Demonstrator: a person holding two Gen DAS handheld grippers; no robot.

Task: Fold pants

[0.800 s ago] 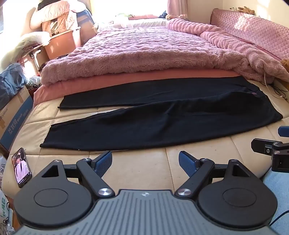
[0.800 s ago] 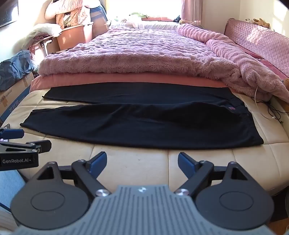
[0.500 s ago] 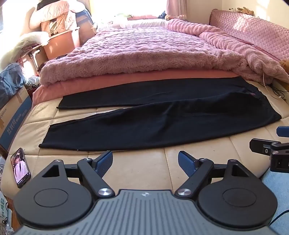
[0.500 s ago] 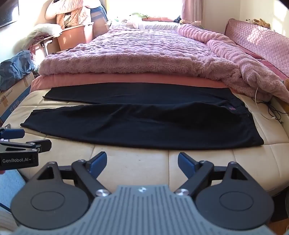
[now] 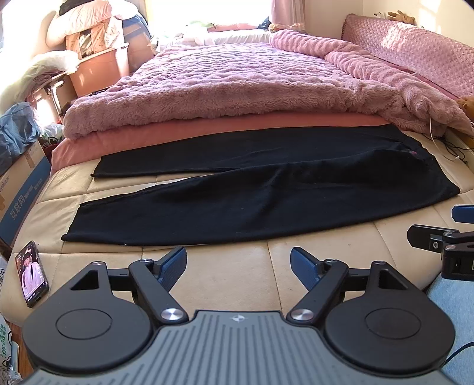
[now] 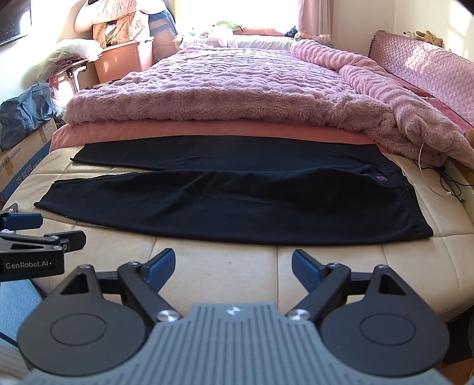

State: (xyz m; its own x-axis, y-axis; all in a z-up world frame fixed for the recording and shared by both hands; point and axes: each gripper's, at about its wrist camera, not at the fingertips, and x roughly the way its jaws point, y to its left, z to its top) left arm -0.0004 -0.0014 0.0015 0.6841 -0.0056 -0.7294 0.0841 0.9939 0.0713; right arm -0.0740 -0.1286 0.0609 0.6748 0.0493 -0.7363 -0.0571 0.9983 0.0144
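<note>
Black pants (image 5: pixel 266 189), one pair, flat on mattress (image 5: pixel 225 266); two tongs, left (image 5: pixel 238 265) and right (image 6: pixel 232 266), both wide, empty.

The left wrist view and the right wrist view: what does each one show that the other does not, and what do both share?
Only the left wrist view shows the phone lying at the mattress corner. Only the right wrist view shows the dark screen on the wall and the "GenRobot.AI" label on the left gripper. Both show the black pants spread flat, the pink blanket, and the right gripper open like the left.
</note>
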